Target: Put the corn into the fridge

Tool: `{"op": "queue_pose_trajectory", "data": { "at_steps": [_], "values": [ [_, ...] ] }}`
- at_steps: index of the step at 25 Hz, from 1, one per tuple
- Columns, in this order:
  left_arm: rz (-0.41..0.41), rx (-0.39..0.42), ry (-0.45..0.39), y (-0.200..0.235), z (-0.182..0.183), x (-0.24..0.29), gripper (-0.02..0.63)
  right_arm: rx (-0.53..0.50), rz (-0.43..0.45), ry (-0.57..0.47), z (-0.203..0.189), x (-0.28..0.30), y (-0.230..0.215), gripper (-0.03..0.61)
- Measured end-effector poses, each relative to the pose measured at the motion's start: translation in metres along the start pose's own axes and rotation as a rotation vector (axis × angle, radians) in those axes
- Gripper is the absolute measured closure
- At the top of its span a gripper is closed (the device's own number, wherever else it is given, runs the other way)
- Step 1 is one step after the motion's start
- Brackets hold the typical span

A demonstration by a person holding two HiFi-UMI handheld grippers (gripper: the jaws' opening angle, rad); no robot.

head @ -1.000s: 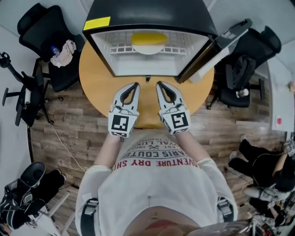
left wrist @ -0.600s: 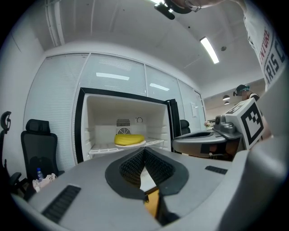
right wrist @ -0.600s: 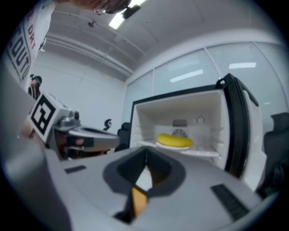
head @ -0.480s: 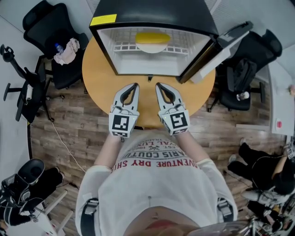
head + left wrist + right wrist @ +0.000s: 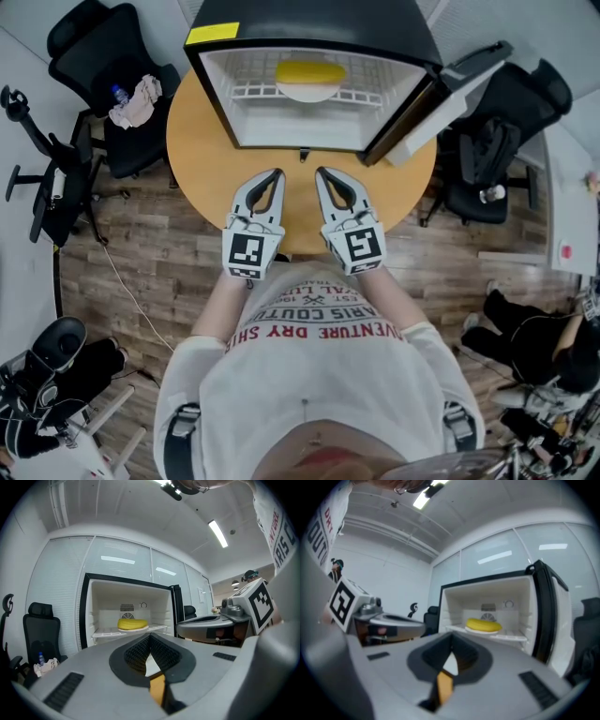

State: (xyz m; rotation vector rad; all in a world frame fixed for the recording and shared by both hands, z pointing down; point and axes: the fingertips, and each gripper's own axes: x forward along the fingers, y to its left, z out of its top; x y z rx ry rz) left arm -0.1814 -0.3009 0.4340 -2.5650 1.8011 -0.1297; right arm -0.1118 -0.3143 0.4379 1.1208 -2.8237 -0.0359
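The yellow corn lies on a white plate on the wire shelf inside the open black fridge, which stands on a round wooden table. Its door is swung out to the right. My left gripper and right gripper hover side by side over the table's near half, both shut and empty, tips pointing at the fridge. The left gripper view shows the corn beyond the shut left gripper. The right gripper view shows the corn past the shut right gripper.
A black office chair holding a cloth and a bottle stands left of the table. Another black chair stands right, behind the open door. A person's legs show at the lower right on the wood floor.
The head view has shifted slightly. Both grippers and the corn stay where they were.
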Motion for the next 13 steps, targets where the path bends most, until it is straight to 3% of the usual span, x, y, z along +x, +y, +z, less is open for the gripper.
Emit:
{"op": "queue_pose_trajectory", "data": {
  "at_steps": [13],
  "values": [
    [-0.005, -0.007, 0.006, -0.0098, -0.0034, -0.0009, 0.584, 0.001, -0.003, 0.019, -0.0053, -0.0069, 0.0009, 0.549]
  ]
}}
